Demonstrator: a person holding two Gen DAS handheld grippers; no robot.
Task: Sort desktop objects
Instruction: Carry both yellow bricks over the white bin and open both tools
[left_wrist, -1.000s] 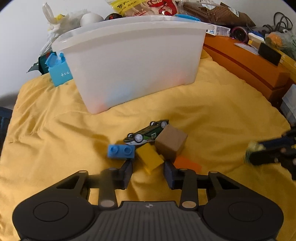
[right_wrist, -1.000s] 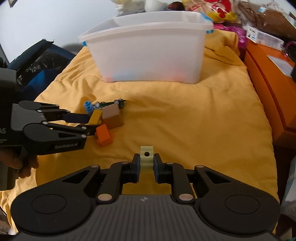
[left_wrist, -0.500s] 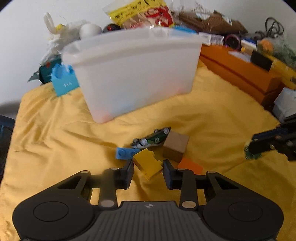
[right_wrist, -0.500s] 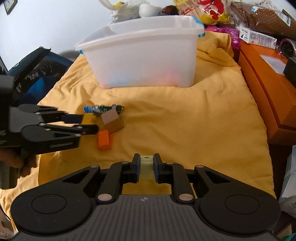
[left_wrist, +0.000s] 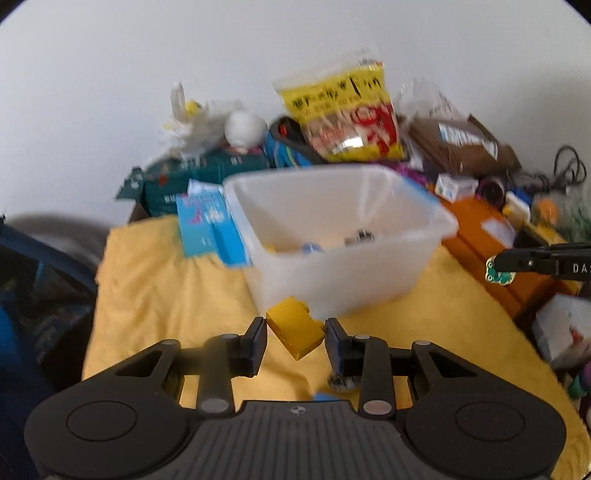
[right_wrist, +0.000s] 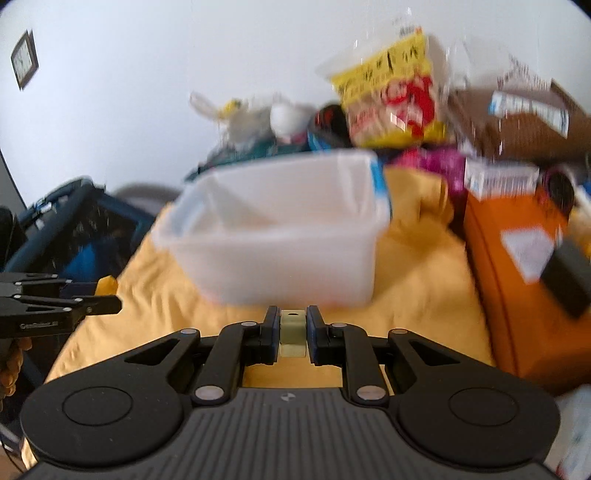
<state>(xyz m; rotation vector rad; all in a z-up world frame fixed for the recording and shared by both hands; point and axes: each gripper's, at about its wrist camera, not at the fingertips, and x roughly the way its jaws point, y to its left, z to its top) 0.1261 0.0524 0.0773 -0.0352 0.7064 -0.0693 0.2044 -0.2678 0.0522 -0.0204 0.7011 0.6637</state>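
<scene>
My left gripper (left_wrist: 295, 334) is shut on a yellow brick (left_wrist: 295, 326) and holds it in the air just short of the white plastic bin (left_wrist: 417, 218). Several small toys lie inside the bin. My right gripper (right_wrist: 292, 326) is shut on a pale green block (right_wrist: 292, 332), also raised in front of the bin (right_wrist: 266, 258). The right gripper shows at the right edge of the left wrist view (left_wrist: 498, 271), and the left gripper with its yellow brick shows at the left of the right wrist view (right_wrist: 103, 291).
A yellow cloth (left_wrist: 166, 295) covers the surface. Behind the bin are a yellow snack bag (left_wrist: 343, 118), a blue box (left_wrist: 207, 225) and dark green boxes. An orange cabinet (right_wrist: 517, 295) stands on the right, a dark blue bag (right_wrist: 74, 236) on the left.
Both grippers have lifted and moved towards the bin. My left gripper has closed on the yellow brick and raised it off the cloth; the other toys have dropped out of view.
</scene>
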